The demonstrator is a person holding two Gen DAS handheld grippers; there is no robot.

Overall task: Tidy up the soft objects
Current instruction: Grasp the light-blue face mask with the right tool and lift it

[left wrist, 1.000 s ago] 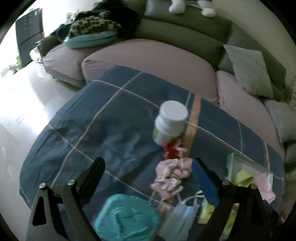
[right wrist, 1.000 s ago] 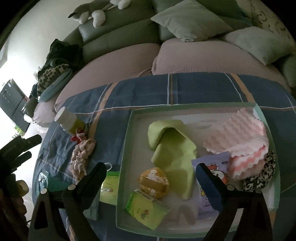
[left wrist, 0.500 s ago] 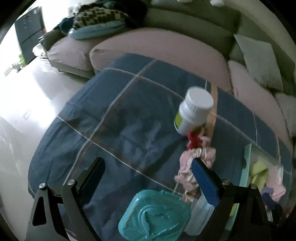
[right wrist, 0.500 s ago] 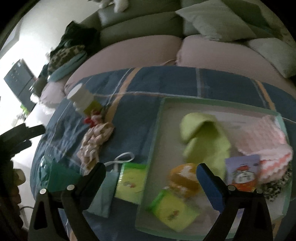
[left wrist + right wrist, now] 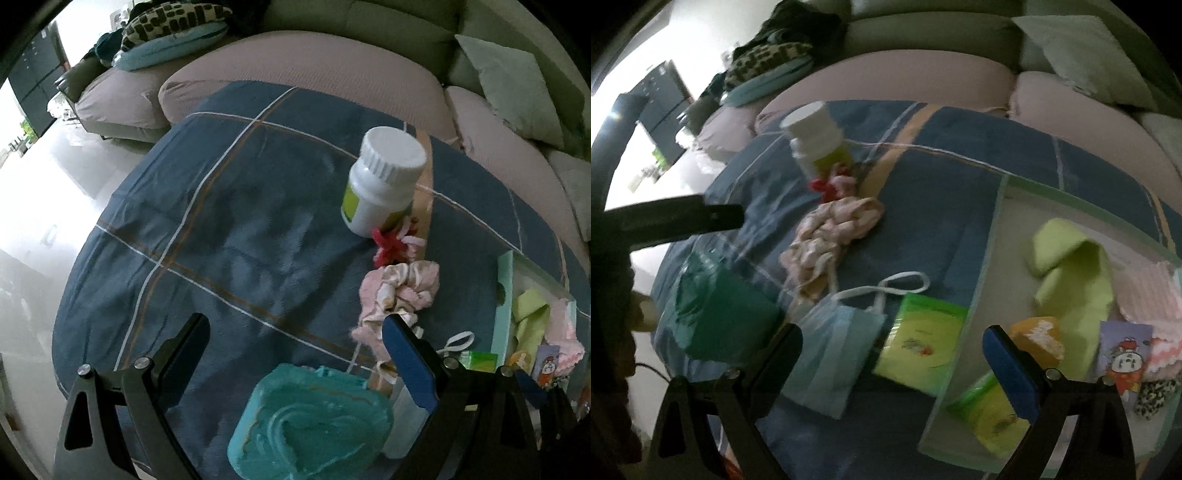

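**Soft items beside tray, both grippers empty**

The left gripper [image 5: 295,332] and right gripper [image 5: 892,345] stood apart, holding nothing. The pink crumpled fabric scrunchie [image 5: 833,230] lay left of the pale green shallow tray [image 5: 984,258], near the white plastic screw-cap bottle [image 5: 382,184]. The light blue pleated face mask [image 5: 836,354] lay nearer, also left of that tray.

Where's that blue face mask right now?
In the right wrist view the face mask lies on the plaid cloth outside the tray, between the teal pack and a green packet.
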